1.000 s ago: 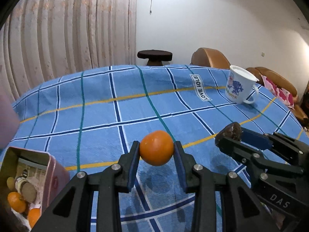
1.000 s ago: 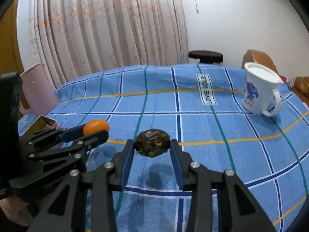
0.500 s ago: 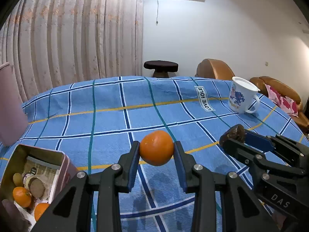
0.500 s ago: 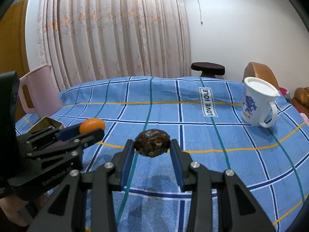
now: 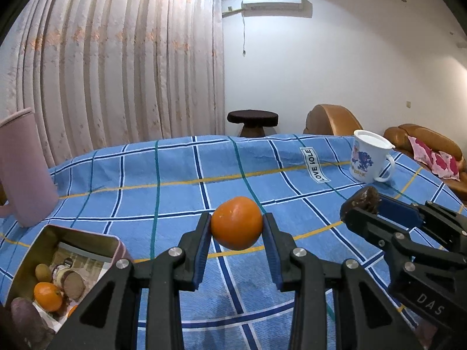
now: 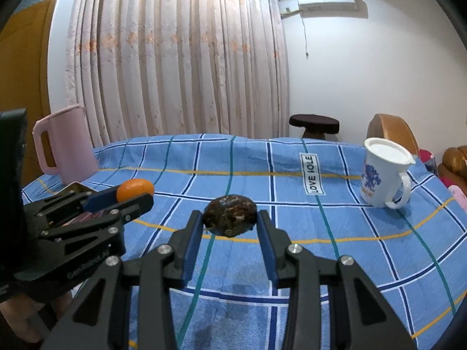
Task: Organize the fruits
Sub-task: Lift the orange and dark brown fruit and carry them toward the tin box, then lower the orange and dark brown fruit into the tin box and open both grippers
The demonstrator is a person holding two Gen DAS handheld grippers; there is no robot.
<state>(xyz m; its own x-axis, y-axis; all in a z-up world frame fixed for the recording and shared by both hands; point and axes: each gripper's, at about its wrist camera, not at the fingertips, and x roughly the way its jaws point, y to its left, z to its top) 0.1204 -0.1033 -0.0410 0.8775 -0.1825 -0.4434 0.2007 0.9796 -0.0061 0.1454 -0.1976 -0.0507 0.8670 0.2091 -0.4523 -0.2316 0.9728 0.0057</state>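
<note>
Fruit is held in both tongs above the tablecloth (image 5: 175, 175): orange (image 5: 236, 223) clamped by the left gripper (image 5: 237, 233), dark wrinkled fruit (image 6: 230, 215) by the right gripper (image 6: 230, 227). Both seem light; the orange is judged smooth, best gripped across its middle.

The blue checked tablecloth (image 5: 175, 175) is matt woven cloth. The orange (image 5: 236, 222) has smooth, slightly glossy skin; the dark fruit (image 6: 230, 215) looks rough and wrinkled. The tin box (image 5: 73, 236) shows brushed metal walls.

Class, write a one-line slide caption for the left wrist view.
Left gripper holds an orange above the blue checked tablecloth, beside an open tin of fruit.
</note>
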